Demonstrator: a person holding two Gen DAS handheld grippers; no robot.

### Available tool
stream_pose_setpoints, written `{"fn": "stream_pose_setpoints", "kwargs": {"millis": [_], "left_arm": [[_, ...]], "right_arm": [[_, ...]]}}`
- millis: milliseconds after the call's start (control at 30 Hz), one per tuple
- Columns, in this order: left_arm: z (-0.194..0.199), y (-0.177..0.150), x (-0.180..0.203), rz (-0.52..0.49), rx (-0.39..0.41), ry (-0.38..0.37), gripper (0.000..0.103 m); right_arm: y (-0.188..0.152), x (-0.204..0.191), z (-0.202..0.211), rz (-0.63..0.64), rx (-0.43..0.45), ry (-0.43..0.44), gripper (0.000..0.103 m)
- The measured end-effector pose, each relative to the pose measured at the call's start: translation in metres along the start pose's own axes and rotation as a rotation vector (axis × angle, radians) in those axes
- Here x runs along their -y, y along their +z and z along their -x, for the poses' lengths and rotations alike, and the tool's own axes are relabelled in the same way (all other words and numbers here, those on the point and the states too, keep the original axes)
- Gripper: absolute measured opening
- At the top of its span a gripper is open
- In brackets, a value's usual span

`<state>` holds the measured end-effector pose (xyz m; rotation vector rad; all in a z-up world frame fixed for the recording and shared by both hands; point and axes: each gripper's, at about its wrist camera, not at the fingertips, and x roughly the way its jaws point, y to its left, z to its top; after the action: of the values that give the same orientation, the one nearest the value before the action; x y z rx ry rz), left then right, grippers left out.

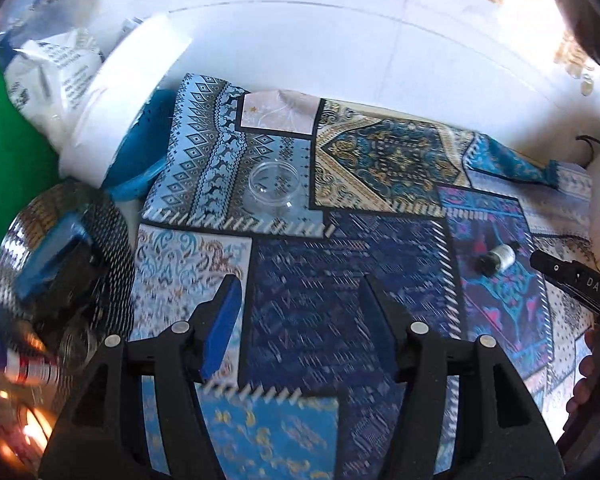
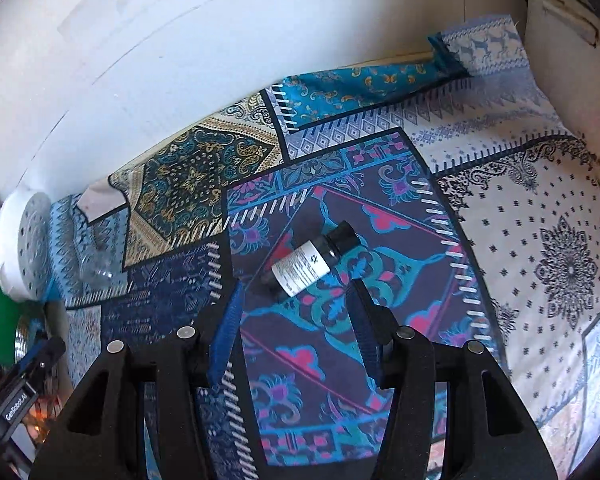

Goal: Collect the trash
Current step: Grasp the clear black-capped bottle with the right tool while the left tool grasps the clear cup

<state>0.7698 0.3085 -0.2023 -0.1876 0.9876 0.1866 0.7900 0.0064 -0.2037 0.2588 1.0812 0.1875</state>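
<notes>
A small dark bottle (image 2: 308, 264) with a white label and black cap lies on its side on the patchwork cloth (image 2: 540, 240). My right gripper (image 2: 297, 287) hovers right over it, jaws open, the bottle's lower end just ahead of the fingertips and not touched. In the left wrist view the same bottle (image 1: 496, 258) lies far right, beside the right gripper (image 1: 572, 280). A clear round plastic dish (image 1: 274, 190) rests on the cloth ahead of my left gripper (image 1: 298, 290), which is open with nothing between its fingers. The dish (image 2: 94, 270) also shows at the left of the right wrist view.
A metal mesh bin (image 1: 112, 248) holding assorted items stands at the left. A white perforated tub (image 1: 112, 120) and a teal basket (image 1: 140, 152) lie beside the cloth's far left corner, with plastic bags (image 1: 48, 68) behind. White floor lies beyond the cloth.
</notes>
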Motion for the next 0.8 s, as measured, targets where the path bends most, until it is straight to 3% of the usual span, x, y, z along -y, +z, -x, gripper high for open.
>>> {"fn": "stream_pose_setpoints", "kwargs": {"millis": [167,267,533,633,700,800], "left_arm": [[-0.045,0.034,-0.019,0.037,-0.022,0.020,0.062],[-0.067,0.049,-0.027,0.066,-0.045,0.003,0.062],[-0.102,0.072,-0.024,0.039,-0.053,0.036,0.062],[-0.107,0.077,-0.022,0.024,-0.046,0.036,0.062],[-0.107,0.077,-0.022,0.019,-0.030,0.049,0.054],[-0.103,0.075,-0.021,0.023,-0.025,0.051,0.054]], "right_arm": [[0.010,0.005,-0.037,-0.102,-0.045,-0.047,0.049],[0.009,0.006,-0.049,-0.155,-0.071,-0.024,0.050],[0.004,-0.013,-0.061,-0.027,-0.037,-0.148,0.048],[0.001,-0.011,-0.061,-0.023,-0.021,-0.153,0.041],[-0.002,-0.007,-0.058,-0.025,-0.014,-0.146,0.036],[-0.007,0.001,-0.053,-0.008,-0.012,-0.153,0.026]]}}
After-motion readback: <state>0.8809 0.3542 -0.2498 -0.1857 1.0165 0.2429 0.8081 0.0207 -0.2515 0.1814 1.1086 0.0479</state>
